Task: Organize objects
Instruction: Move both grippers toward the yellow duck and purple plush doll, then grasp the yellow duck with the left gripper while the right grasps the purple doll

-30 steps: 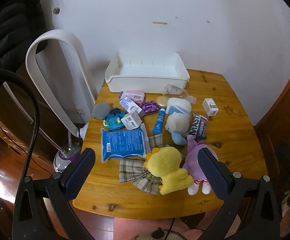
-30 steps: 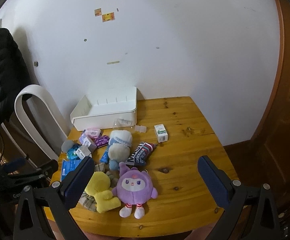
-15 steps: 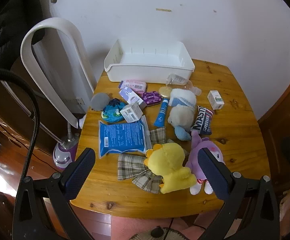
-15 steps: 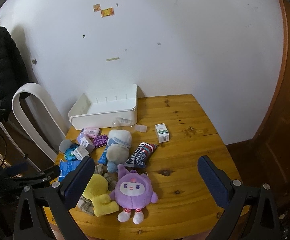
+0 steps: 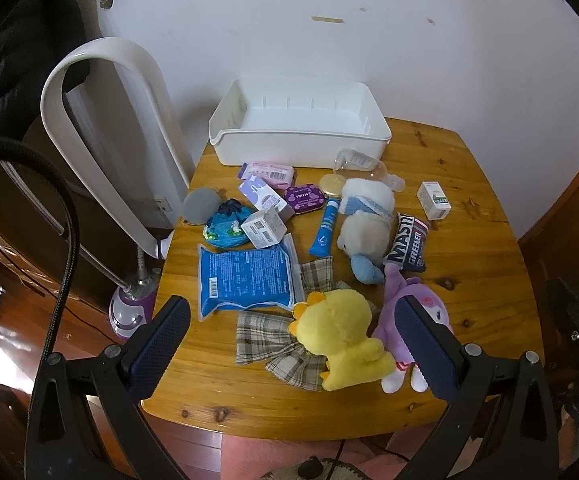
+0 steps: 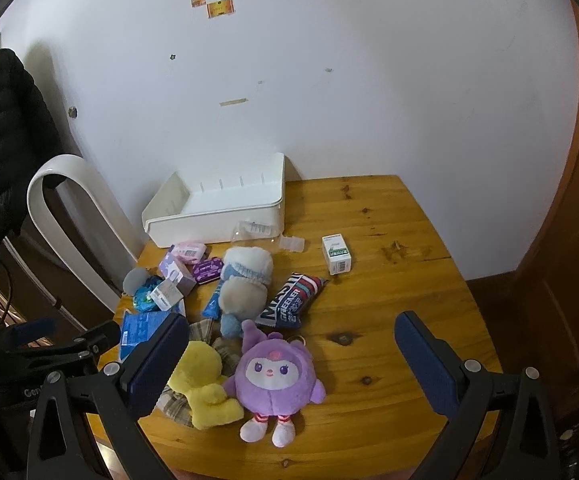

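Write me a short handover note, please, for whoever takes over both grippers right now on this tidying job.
Left gripper: open, holding nothing, above the near table edge.
Right gripper: open, holding nothing, above the near edge too.
White bin: at the back of the wooden table by the wall; no items visible inside.
Loose on the table: yellow plush lying on plaid cloth, purple plush beside it, white and blue plush, blue pouch, blue tube, dark snack bag, small white box, plus small packets near the bin.
Done: nothing sorted.
Left: everything.
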Demonstrator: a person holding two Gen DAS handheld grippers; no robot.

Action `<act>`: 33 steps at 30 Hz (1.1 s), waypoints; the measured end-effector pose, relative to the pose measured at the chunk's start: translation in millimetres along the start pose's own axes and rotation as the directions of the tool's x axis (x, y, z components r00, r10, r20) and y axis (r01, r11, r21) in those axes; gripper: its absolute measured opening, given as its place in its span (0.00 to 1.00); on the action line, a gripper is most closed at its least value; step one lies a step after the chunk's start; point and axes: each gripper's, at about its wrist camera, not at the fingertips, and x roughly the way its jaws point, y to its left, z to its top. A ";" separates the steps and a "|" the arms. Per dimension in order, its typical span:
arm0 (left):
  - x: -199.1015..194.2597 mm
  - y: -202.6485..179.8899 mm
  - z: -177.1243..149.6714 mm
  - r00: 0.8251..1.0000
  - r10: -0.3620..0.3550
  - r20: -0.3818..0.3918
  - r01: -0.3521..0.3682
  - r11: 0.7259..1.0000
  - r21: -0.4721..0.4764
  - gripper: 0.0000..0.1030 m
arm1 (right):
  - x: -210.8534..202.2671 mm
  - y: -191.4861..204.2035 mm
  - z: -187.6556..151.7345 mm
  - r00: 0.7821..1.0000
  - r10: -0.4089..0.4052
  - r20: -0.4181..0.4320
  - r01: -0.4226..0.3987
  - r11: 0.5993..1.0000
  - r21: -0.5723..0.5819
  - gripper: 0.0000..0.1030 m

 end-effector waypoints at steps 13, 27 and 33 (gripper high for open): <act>9.9 -4.9 0.4 1.000 0.003 -0.009 -0.003 1.000 0.024 0.99 | 21.2 -8.5 -0.6 0.997 0.015 -0.073 -0.013 1.000 0.016 1.00; 38.8 -3.4 -1.2 0.997 -0.009 -0.070 0.011 0.999 0.031 0.99 | 52.7 -10.9 -5.5 0.986 0.016 -0.166 -0.008 0.999 0.044 1.00; 54.9 2.5 -4.5 0.993 -0.015 -0.114 0.017 1.000 0.016 0.99 | 67.6 -11.2 -10.6 0.976 0.028 -0.218 -0.018 0.999 0.052 1.00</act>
